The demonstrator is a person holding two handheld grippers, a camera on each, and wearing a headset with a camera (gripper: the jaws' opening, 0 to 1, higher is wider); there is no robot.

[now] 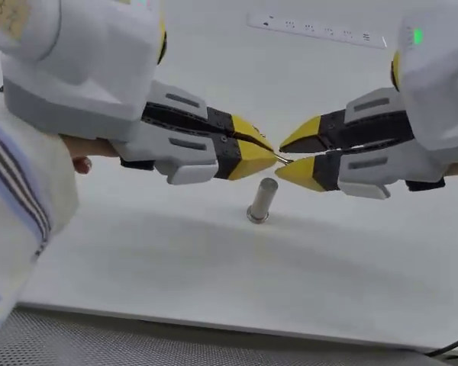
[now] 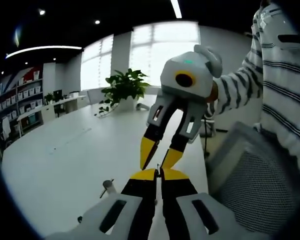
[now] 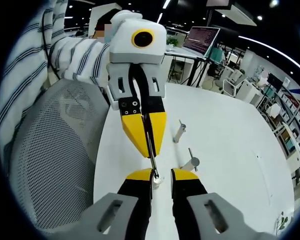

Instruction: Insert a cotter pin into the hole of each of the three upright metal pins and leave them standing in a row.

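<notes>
Head view: left gripper (image 1: 270,152) fingers clamped on cotter pin (image 3: 152,165) just above the upright metal pin (image 1: 262,202), right gripper (image 1: 279,158) fingers apart around the cotter pin's tip, probably to re-grip it.

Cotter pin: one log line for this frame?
left gripper shut on cotter pin | right gripper open at its tip | metal pin upright below
</notes>
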